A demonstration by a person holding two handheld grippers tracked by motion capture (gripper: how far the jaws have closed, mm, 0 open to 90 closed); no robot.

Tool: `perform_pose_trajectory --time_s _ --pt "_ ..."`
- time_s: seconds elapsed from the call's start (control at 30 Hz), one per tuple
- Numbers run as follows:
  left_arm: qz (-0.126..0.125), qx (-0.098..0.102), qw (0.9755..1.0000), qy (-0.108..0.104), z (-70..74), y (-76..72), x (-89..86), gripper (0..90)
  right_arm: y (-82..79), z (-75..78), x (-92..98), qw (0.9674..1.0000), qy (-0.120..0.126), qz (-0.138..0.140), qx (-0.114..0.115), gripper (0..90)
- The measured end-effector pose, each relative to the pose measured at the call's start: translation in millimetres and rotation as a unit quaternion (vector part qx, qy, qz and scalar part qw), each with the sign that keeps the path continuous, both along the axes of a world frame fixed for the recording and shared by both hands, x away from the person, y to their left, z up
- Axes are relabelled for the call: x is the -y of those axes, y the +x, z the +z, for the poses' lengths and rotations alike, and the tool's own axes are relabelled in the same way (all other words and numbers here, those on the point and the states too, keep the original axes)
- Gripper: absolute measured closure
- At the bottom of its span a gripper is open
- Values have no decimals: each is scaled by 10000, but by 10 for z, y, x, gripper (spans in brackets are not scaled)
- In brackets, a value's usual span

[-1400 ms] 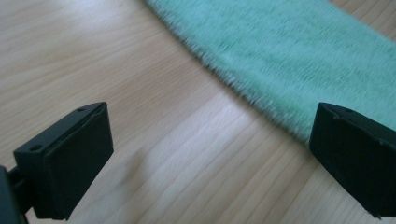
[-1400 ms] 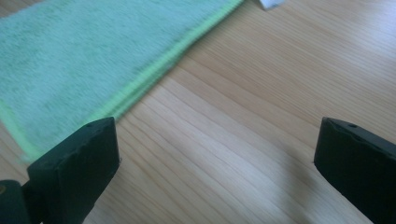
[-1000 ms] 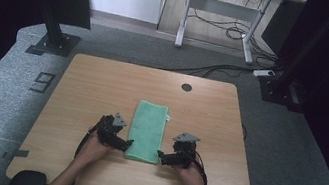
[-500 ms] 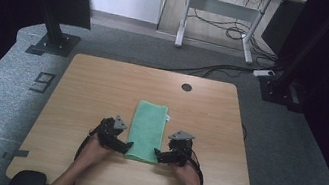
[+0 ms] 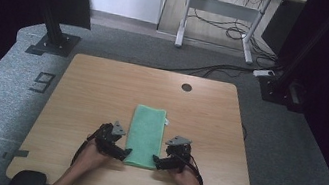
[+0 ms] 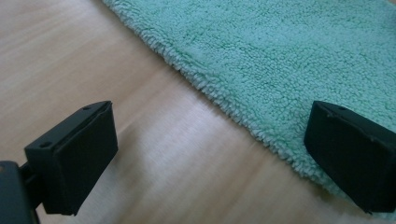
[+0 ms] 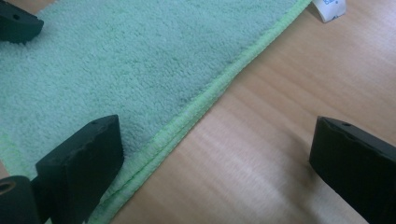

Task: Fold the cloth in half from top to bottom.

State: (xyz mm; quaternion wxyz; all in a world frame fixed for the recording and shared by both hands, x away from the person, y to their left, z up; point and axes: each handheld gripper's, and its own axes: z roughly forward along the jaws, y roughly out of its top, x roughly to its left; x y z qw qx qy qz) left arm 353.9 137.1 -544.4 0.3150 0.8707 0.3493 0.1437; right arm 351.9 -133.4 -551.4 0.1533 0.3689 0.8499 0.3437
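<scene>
**Desk:** What am I looking at?

**Operator:** A folded green microfibre towel (image 5: 145, 136) lies flat near the front edge of the wooden counter (image 5: 102, 87), long side running away from me. My left tongs (image 5: 125, 155) and right tongs (image 5: 156, 161) sit at its two near corners.

**Desk:** Changed from a second ago?

**Operator:** Both have closed in. A second back they stood a little off the towel's sides; now each straddles a long edge. In the left gripper view one jaw rests over the pile (image 6: 289, 70) and the other over bare wood. The right gripper view shows the same across the stitched hem (image 7: 196, 112), with the white care label (image 7: 329, 8) farther up.

**Desk:** Gripping yet?

**Operator:** No. Both pairs are spread wide, holding nothing. I judge the approach done and the pinch on the near corners next, likely to fold or lift the towel.
</scene>
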Motion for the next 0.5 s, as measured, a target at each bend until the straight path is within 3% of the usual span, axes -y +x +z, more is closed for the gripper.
perform_pose_trajectory --time_s 0.17,0.23,0.3,0.5 --pt "-196 -294 9994 -49 22 -82 -3 27 -104 5 24 9999 -4 124 -119 30" --pt "-223 -232 9995 -21 70 -84 -5 20 -142 5 37 9998 -9 133 -112 30" --pt "-141 -135 9997 -153 136 -42 -27 19 -166 7 43 9998 -18 133 -124 30" --pt "192 112 9993 -303 237 226 -91 29 -172 3 49 9998 -2 132 -123 29"
